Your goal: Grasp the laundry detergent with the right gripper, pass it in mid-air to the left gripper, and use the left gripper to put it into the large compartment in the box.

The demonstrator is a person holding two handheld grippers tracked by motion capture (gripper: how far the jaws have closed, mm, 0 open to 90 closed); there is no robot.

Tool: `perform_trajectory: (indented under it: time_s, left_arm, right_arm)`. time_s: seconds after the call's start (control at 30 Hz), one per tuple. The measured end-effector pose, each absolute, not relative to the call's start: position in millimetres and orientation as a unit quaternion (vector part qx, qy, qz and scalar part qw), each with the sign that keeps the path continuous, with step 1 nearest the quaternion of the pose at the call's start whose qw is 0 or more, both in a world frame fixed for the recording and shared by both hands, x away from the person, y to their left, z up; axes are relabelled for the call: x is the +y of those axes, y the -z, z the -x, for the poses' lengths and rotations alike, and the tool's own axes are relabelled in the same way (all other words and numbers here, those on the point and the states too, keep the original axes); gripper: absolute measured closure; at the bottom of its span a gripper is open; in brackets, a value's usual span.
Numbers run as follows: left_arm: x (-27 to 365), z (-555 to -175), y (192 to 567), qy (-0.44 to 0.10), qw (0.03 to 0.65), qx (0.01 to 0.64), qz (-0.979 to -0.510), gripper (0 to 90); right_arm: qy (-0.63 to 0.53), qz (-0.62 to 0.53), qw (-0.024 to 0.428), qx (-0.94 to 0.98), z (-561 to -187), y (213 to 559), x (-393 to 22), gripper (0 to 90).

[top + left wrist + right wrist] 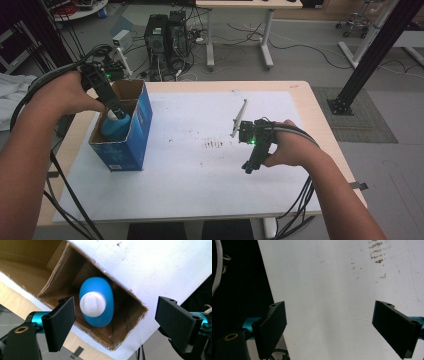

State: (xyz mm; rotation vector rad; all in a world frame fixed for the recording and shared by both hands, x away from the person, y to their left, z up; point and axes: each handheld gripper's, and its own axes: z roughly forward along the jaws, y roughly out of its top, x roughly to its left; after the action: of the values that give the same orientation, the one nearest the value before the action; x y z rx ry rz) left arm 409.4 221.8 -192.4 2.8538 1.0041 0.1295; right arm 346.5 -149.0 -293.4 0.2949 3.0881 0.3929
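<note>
Over at the left, the left gripper [114, 107] hangs above the open blue cardboard box [131, 145], its jaws spread wide. A blue bottle [97, 305] with a white cap [92, 304] stands down inside the box, between the jaws but touching neither. Brown specks [214, 144] mark the white sheet [190, 170] on the bench. At the right, the right gripper [249, 167] points down at the bare sheet, jaws spread, holding nothing.

Overhead table [210, 200] view; two close tool-mounted views
</note>
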Motion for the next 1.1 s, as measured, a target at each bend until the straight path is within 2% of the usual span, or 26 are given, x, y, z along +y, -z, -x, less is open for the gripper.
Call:
perform_trajectory:
  time_s: [0.23, 0.37, 0.53, 0.67, 1.1]
  left_arm:
    - [202, -403, 190, -0.037, 0.053, 0.291, -0.955, 13.2]
    - [183, -398, 190, -0.035, 0.045, 0.243, -0.968, 8.9]
    - [166, -396, 193, -0.034, 0.039, 0.214, -0.976, 8.5]
    - [151, -393, 202, -0.028, 0.021, 0.195, -0.98, 5.5]
    - [116, -391, 243, 0.002, 0.012, 0.119, -0.993, 5.5]
  right_arm:
    - [-0.124, -0.092, 0.006, 0.988, -349, 293, -150, 11.5]
    - [-0.121, -0.097, 0.004, 0.988, -350, 291, -151, 11.5]
    - [-0.118, -0.099, 0.002, 0.988, -352, 291, -153, 11.5]
    - [-0.103, -0.101, 0.006, 0.99, -353, 291, -153, 11.5]
    - [-0.084, -0.091, -0.001, 0.992, -363, 296, -154, 11.5]
